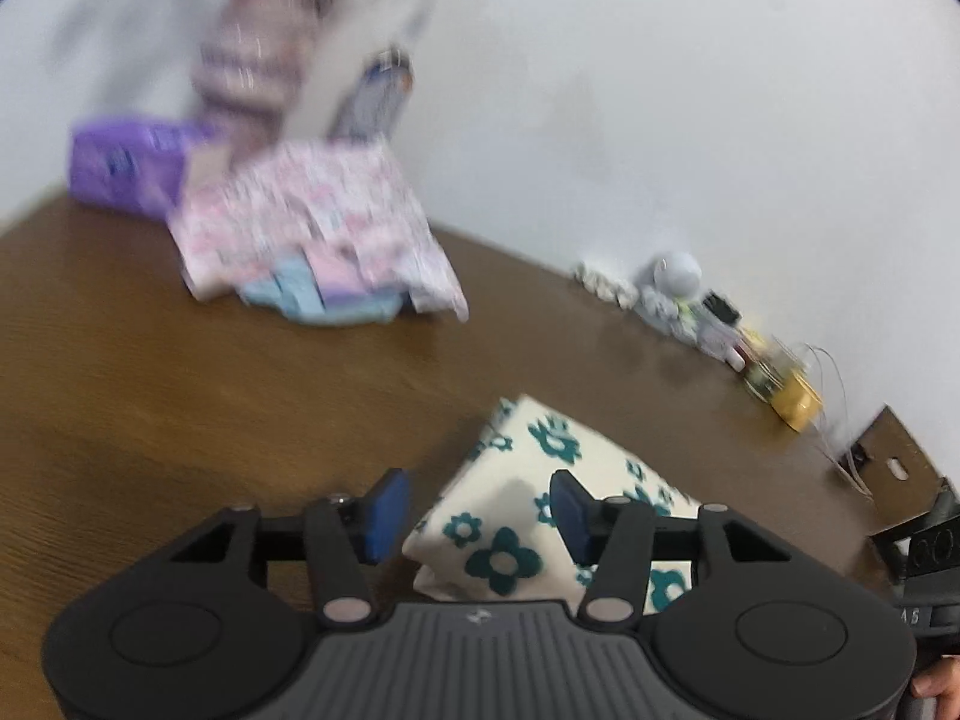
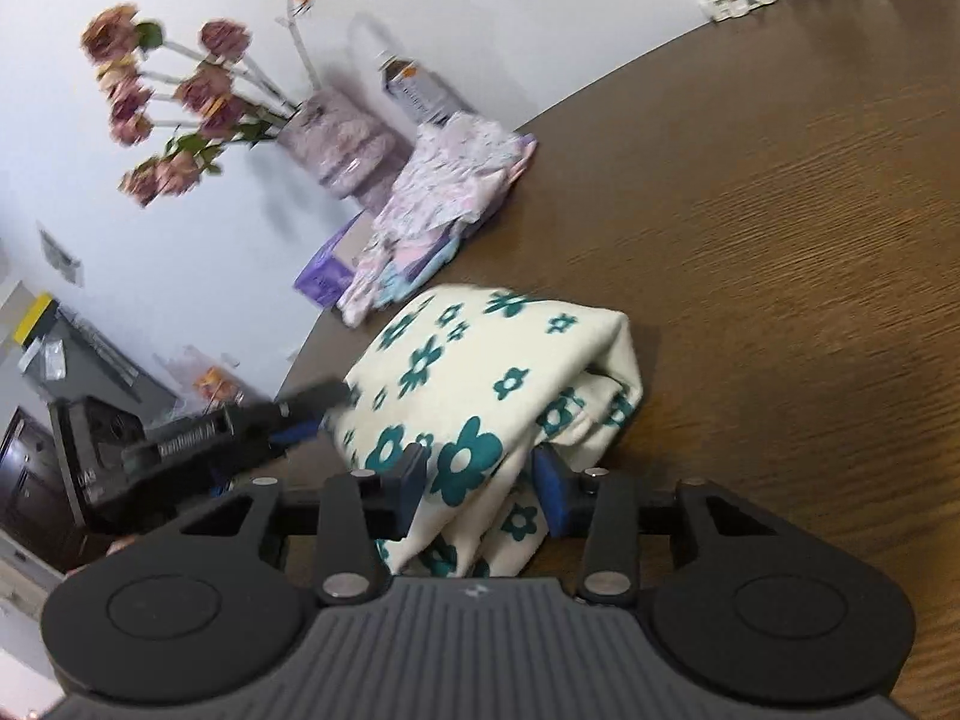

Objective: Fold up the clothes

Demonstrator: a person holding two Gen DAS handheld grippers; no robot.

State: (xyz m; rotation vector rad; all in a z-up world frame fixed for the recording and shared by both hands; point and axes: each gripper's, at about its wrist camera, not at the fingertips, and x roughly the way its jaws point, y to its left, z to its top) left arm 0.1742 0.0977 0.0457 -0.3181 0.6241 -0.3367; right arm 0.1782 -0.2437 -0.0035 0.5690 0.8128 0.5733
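Folded cream garment with teal flowers (image 2: 480,396) lower centre on brown worktop (image 2: 780,240), right claw (image 2: 480,489) clamped on its near edge, left claw (image 1: 477,513) spread apart over it, pink folded pile (image 1: 312,228) upper left

Both tongs low and close together, each with blue pads astride cloth

The left tongs (image 1: 477,516) stand with their jaws spread wide, the blue pads (image 1: 387,513) well apart, one on either side of a fabric corner without pinching it. The right tongs (image 2: 480,489) are narrower, their pads (image 2: 549,489) pressed against a bunched fold caught between them. In the right wrist view the left tongs reach in from the left edge, blurred. A fingertip (image 1: 939,687) shows at the left view's lower right corner.
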